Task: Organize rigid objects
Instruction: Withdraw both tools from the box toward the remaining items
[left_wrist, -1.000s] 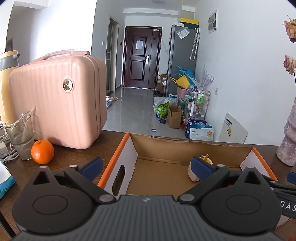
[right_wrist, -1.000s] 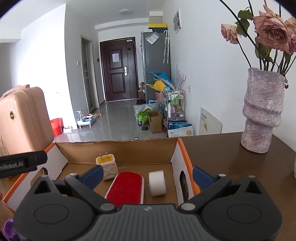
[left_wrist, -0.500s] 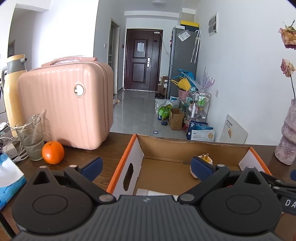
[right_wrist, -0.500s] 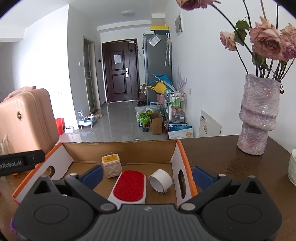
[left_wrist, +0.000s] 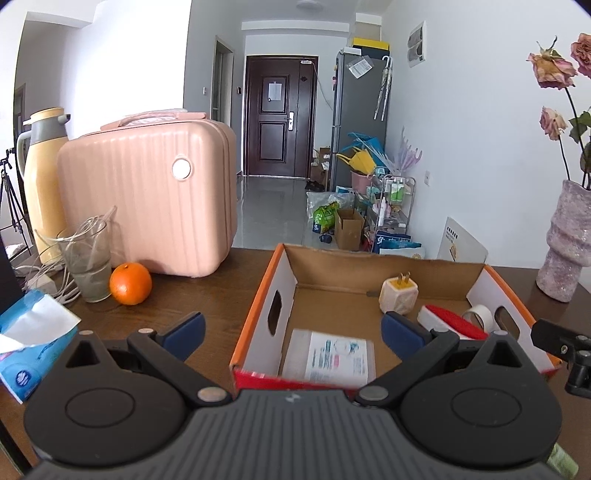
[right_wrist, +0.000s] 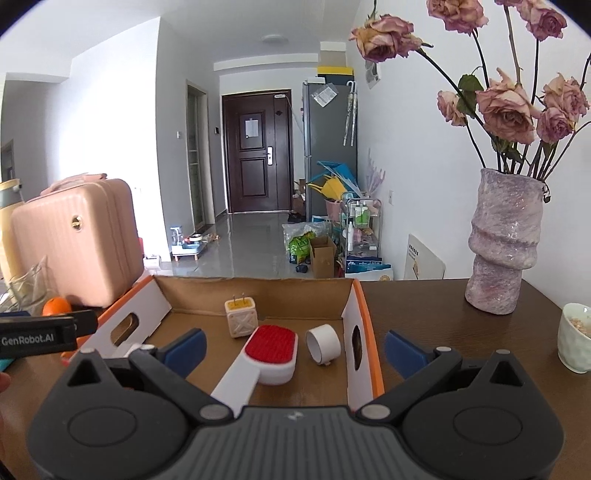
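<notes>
Both grippers are hovering over the near edge of a brown table (left_wrist: 221, 295), pointing at an open cardboard box (left_wrist: 280, 273) with orange rims. The left gripper (left_wrist: 291, 326) is holding its blue fingers (left_wrist: 184, 328) wide apart with nothing between them; the right gripper (right_wrist: 293, 347) is likewise spread open and empty. Inside the box, a cream plug (right_wrist: 241, 317) is standing with its prongs up near the far wall, at about 12 o'clock from the right gripper. Just in front of it a brush (right_wrist: 271, 349) with a red pad is lying flat, its white handle pointing back toward the right gripper. A tape roll (right_wrist: 323, 343) is lying on its side just beside the brush, at 1 o'clock, close to the box's right wall. In the left wrist view a flat packet (left_wrist: 332, 358) with a printed label is lying on the box floor at the near left corner, well apart from the plug. Outside the box, at 10 o'clock from the left gripper, an orange (left_wrist: 130, 283) is sitting beside a glass (left_wrist: 86, 273), in front of a pink case (left_wrist: 147, 206). A tissue pack (left_wrist: 29, 343) is lying at 9 o'clock. At 2 o'clock from the right gripper a vase (right_wrist: 504, 243) of dried roses is standing on the table, with a cup (right_wrist: 574, 338) nearer, at 3 o'clock.
</notes>
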